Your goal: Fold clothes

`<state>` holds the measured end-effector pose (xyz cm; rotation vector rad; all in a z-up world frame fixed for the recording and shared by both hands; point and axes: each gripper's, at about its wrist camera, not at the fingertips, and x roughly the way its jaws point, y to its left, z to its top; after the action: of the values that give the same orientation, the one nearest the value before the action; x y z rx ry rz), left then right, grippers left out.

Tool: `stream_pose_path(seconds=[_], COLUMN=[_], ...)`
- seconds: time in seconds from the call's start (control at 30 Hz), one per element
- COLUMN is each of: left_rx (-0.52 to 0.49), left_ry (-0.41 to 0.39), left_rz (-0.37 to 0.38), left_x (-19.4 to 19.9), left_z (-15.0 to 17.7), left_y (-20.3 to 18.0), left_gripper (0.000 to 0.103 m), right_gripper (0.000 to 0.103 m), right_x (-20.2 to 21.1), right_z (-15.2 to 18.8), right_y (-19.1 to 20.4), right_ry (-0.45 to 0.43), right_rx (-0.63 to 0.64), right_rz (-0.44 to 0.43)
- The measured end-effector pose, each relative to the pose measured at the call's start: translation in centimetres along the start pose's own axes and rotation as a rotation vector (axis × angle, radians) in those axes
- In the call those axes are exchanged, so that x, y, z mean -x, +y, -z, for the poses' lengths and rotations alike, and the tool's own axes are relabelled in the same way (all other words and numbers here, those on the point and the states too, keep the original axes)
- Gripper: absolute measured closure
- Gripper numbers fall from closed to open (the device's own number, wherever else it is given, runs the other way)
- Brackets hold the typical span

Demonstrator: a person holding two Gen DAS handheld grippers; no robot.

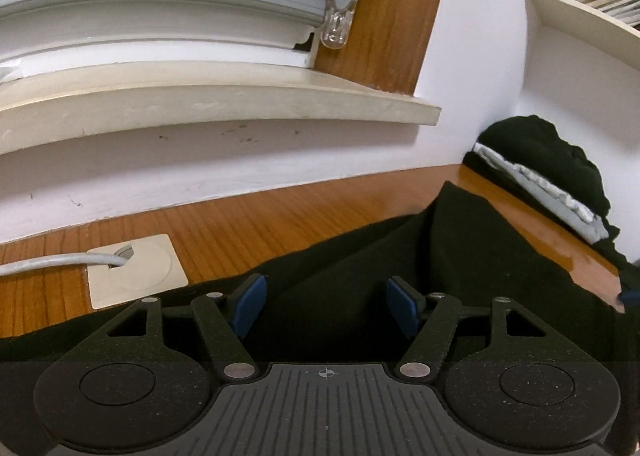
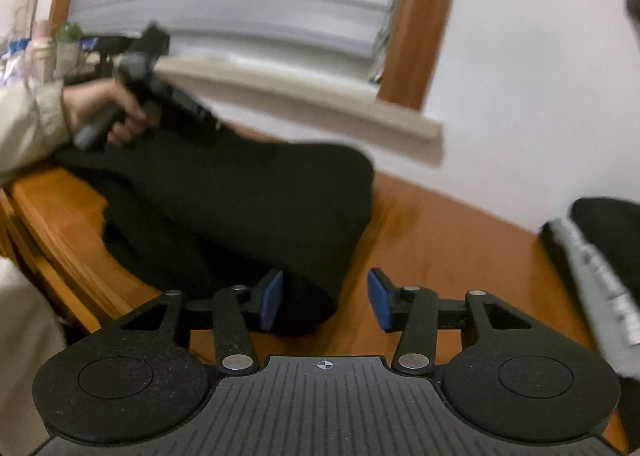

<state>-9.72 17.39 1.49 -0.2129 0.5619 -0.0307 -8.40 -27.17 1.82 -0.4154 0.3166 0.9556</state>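
Your left tongs stand apart over the black garment, blue pads clear of the cloth with nothing clamped. Your right tongs are apart too — a corner of the same garment lies beside the left pad, but I cannot tell whether it touches. In the right view your left hand holds its tool at about ten o'clock, over the far end of the cloth.

The garment lies rumpled across the wooden bench, bunched in loose ridges, not squared off, so I judge this fold barely begun. A stack of folded clothes, black over grey, sits at two o'clock against the wall — some pieces look done already.

At nine o'clock in the left view a grey cable runs into a cream cable plate just beside the garment's edge; mind it when you spread the cloth. The window sill overhangs at twelve o'clock.
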Motion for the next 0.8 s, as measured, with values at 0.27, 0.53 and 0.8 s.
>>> stream_pose_path(seconds=[0.27,0.53,0.8], left_rx=[-0.004,0.018,-0.001], left_ry=[-0.004,-0.005,0.004], left_rz=[-0.011,-0.014,-0.089], left_x=[0.1,0.2,-0.1], left_z=[0.0,-0.1,-0.1], left_y=[-0.1,0.2,-0.4], left_gripper=[0.033,0.033,0.031], right_gripper=[0.093,0.093,0.074], right_x=[0.0,3.5,1.4], right_z=[0.2,0.9,2.3], right_y=[-0.4,2.1,0.3], right_ry=[-0.076,0.024,0.015], right_rx=[-0.088,-0.026,-0.117], right_rz=[-0.014,-0.033,-0.033])
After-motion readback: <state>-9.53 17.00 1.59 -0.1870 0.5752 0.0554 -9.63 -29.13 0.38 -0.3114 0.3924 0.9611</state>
